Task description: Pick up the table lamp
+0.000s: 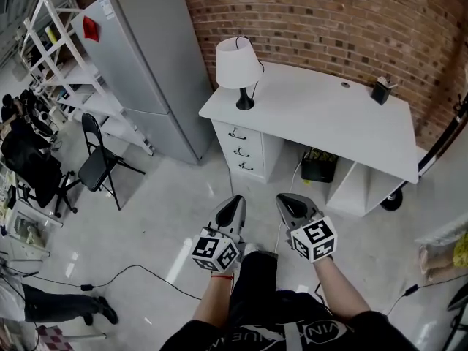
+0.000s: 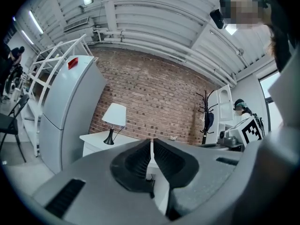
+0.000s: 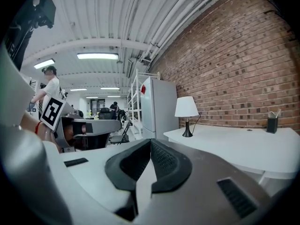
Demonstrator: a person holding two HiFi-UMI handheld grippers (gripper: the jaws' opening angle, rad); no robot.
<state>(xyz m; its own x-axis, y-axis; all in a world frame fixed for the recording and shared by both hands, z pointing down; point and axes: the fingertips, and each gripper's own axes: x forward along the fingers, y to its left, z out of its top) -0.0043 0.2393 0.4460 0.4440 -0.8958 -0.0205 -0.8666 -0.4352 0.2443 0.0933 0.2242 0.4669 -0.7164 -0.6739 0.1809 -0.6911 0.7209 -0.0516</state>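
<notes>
The table lamp [image 1: 236, 66] has a white shade and a black stem and foot. It stands upright on the left end of a white desk [image 1: 329, 119] against the brick wall. It also shows small and far off in the left gripper view [image 2: 114, 116] and the right gripper view [image 3: 186, 108]. My left gripper [image 1: 235, 202] and right gripper [image 1: 284, 199] are side by side over the floor, well short of the desk, pointing toward it. Both are shut with nothing between the jaws, as the left gripper [image 2: 151, 142] and right gripper [image 3: 150, 142] show in their own views.
A grey refrigerator [image 1: 146, 57] stands left of the desk, with white shelving [image 1: 66, 42] and a black folding chair [image 1: 99, 163] beyond it. The desk has drawers [image 1: 241, 148], a black holder [image 1: 380, 91] on top and a dark box [image 1: 318, 167] underneath. A cable [image 1: 131, 273] crosses the floor.
</notes>
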